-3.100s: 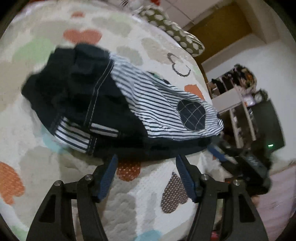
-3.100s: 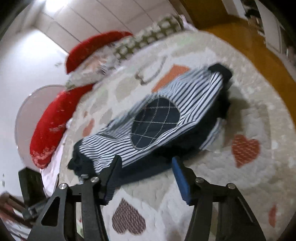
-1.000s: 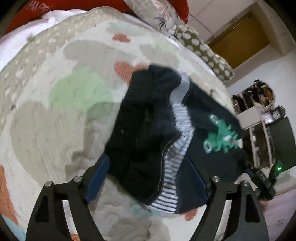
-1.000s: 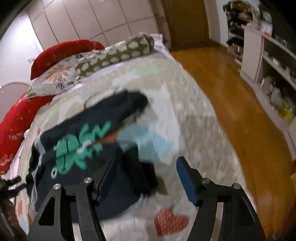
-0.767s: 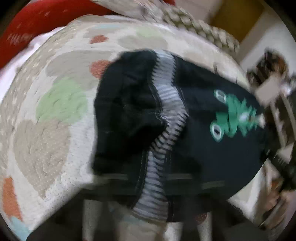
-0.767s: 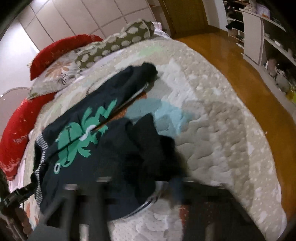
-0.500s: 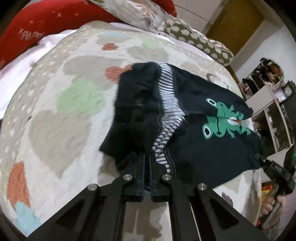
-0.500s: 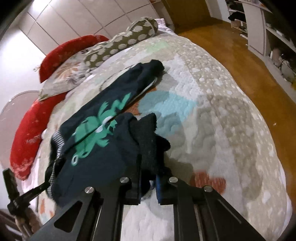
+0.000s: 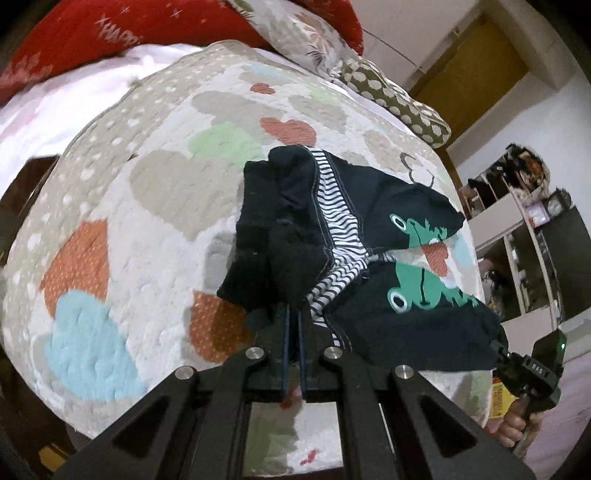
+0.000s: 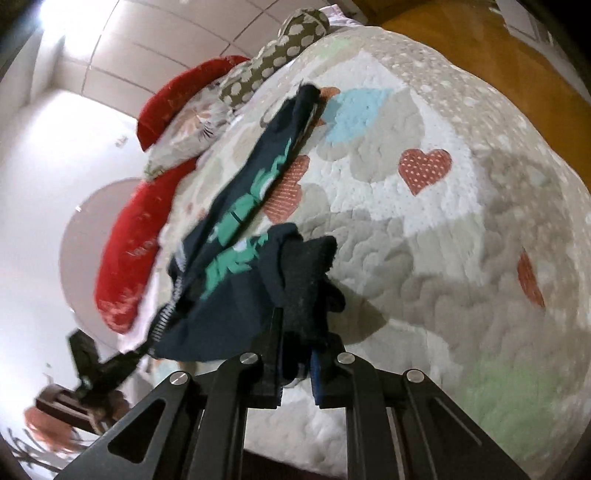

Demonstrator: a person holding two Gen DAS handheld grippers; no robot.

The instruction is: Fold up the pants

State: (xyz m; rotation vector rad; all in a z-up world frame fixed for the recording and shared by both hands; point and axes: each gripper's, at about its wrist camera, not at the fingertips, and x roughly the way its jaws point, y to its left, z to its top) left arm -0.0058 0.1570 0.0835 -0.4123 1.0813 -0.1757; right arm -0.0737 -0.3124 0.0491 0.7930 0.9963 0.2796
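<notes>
One pair of dark pants (image 9: 369,236) with two green frog prints. Two grippers: the left gripper (image 9: 292,314) and the right gripper (image 10: 295,332). One quilted bed cover (image 9: 147,206) with many coloured hearts. Three pillows: one red pillow (image 9: 129,26), one floral pillow (image 9: 299,33), one spotted pillow (image 9: 399,107).

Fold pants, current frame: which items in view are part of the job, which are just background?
In the job:
- dark frog-print pants
- left gripper, shut on the waistband end
- right gripper, shut on a pant cuff
- heart-pattern quilt, the folding surface

Just lying about:
- red pillow
- polka-dot pillow
- shelf unit
</notes>
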